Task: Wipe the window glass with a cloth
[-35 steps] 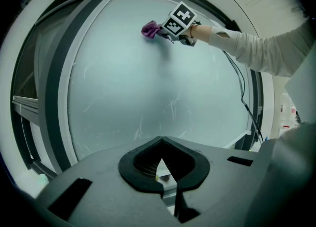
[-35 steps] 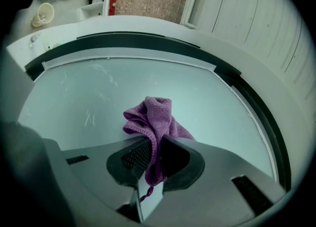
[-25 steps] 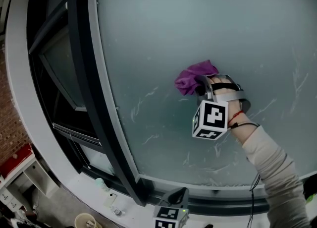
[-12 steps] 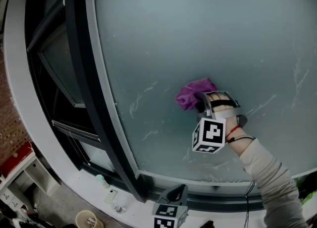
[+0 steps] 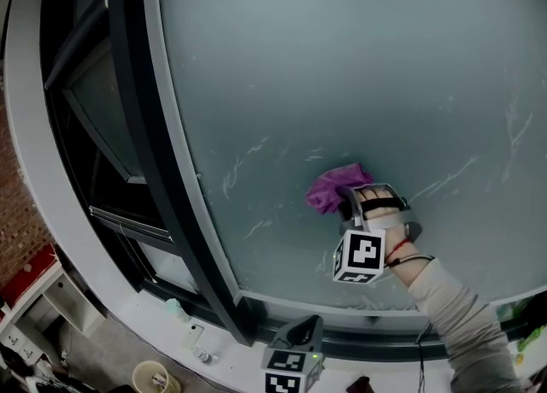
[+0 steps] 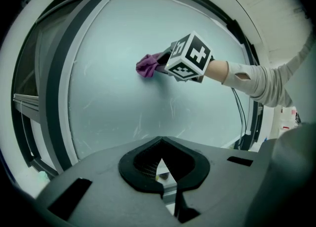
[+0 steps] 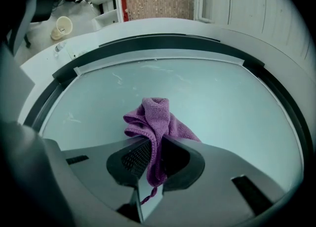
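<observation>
The frosted window glass [image 5: 342,58] fills most of the head view and carries white streaks [image 5: 244,165]. A purple cloth [image 5: 333,188] is pressed against its lower part, with my right gripper [image 5: 353,203] shut on it. In the right gripper view the cloth [image 7: 158,117] bunches out from between the closed jaws [image 7: 153,164] onto the glass [image 7: 222,102]. My left gripper [image 5: 305,332] hangs low near the sill, away from the glass, its jaws together with nothing in them. In the left gripper view the cloth [image 6: 147,65] and the right gripper [image 6: 163,64] show high on the pane.
A dark window frame [image 5: 145,126] runs down the left of the pane, with an inner casement [image 5: 94,101] beyond it. Small bottles [image 5: 175,313] stand on the white sill [image 5: 128,314]. A bucket [image 5: 152,378] sits on the floor below.
My right gripper has slid the cloth down the glass, from mid-pane toward the lower edge. The left gripper has stayed near the sill.
</observation>
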A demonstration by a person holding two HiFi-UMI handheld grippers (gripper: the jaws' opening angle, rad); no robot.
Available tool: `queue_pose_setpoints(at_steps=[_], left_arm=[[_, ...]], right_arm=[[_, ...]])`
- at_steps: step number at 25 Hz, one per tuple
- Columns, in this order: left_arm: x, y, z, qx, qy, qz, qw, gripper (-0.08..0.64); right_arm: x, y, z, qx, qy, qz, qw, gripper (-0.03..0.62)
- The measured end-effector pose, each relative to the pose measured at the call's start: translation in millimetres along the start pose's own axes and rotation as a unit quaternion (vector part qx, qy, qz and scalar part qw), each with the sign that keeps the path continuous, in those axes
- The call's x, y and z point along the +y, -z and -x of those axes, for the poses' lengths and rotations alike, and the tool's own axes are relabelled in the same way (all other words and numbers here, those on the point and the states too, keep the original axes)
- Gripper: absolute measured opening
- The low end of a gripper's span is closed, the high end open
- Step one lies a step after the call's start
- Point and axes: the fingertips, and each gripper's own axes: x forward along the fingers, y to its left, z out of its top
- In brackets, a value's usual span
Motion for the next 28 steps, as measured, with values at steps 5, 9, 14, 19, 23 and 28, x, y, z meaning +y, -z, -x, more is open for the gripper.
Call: queue_pose_setpoints(at_steps=[5, 9, 14, 19, 23, 28], left_arm=[[-1, 0, 0, 0.001, 0.000, 0.002, 1.0000, 0.005], [-1, 1, -1, 0.001, -0.003, 0.003, 1.0000, 0.005], [-3, 3, -2, 0.004, -0.004, 0.005, 1.0000, 0.005], [-4, 4, -1, 0.004, -0.005, 0.011, 0.9999, 0.005], [-4, 6, -1, 0.005, -0.006, 0.008, 0.9999, 0.005], [-7, 6, -2, 0.003, -0.004, 0.004, 1.0000, 0.005]], right_arm=[[26, 4, 2, 0.003, -0.017, -0.009, 1.000, 0.051], [49, 8, 4, 0.006, -0.035, -0.016, 0.999, 0.051], [82, 12, 7, 0.009, -0.062, -0.025, 0.998, 0.051], [114, 16, 9, 0.015, -0.089, -0.033, 0.995, 0.051], [138, 19, 10, 0.021, -0.109, -0.043, 0.993, 0.051], [163, 19, 10, 0.025, -0.132, -0.042, 0.990, 0.051]])
